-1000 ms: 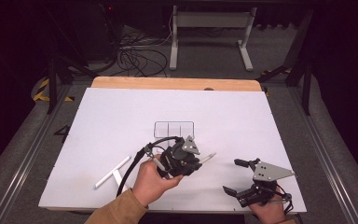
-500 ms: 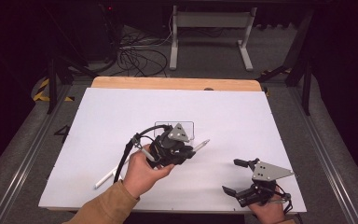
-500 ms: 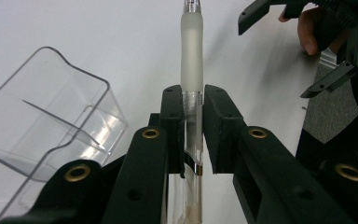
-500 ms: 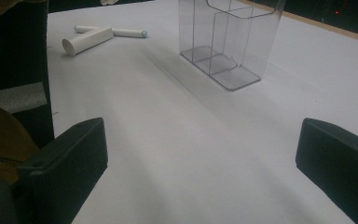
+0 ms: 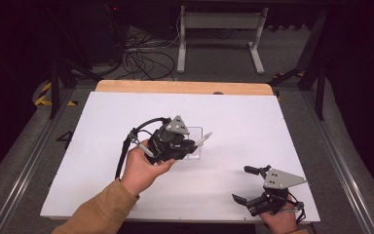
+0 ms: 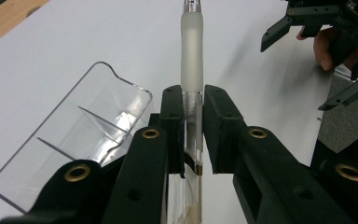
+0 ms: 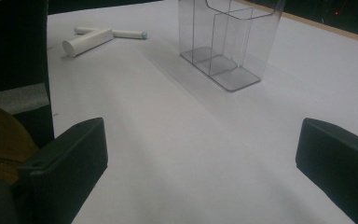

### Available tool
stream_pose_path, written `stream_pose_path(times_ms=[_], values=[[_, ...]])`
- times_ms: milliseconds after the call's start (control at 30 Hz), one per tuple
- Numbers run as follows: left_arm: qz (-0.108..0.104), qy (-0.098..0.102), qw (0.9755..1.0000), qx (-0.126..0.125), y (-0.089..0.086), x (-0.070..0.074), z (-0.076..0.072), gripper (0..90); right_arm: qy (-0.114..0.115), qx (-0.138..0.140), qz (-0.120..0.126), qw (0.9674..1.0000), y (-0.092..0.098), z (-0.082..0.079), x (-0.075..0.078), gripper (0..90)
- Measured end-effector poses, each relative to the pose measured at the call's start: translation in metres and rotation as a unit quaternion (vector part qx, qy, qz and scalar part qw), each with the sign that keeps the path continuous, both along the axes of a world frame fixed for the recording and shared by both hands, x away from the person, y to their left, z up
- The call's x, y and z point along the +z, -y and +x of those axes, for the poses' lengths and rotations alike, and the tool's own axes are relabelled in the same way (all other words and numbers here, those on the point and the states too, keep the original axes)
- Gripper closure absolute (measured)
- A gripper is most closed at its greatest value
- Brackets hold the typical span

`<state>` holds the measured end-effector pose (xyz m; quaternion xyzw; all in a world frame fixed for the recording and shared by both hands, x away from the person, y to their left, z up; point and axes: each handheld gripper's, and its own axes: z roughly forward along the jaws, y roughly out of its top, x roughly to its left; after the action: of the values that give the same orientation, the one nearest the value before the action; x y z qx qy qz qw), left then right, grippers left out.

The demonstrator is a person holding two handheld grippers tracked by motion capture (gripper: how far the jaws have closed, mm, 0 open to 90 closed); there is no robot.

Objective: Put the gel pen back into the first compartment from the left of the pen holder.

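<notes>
The left claw point(image 6: 193, 100) is clamped on a frosted pen point(image 6: 192, 56), carrying it just above the clear organizer point(image 6: 70, 140). Next, I judge, tip it upright over a compartment and release. The right claw point(image 5: 246, 184) rests apart, near the organizer, on the tabletop point(image 5: 102, 117).

I see the white surface point(image 5: 233, 117) brightly lit from above while the room around it stays dark. Ahead of my left jaws the frosted pen point(image 6: 192, 51) looks sharp; the nearest jaw parts blur softly.
</notes>
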<state>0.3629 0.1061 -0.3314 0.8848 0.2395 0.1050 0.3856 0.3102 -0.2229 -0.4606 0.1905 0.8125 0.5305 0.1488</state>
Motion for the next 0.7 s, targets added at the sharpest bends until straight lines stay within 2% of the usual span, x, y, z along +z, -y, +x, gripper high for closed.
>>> stream_pose_path(times_ms=[700], values=[[-0.005,0.010,0.9993,0.036,-0.019,0.018,0.026,78.9,0.000,0.000,-0.001,1.0000,0.000,0.000,0.000,2.7]])
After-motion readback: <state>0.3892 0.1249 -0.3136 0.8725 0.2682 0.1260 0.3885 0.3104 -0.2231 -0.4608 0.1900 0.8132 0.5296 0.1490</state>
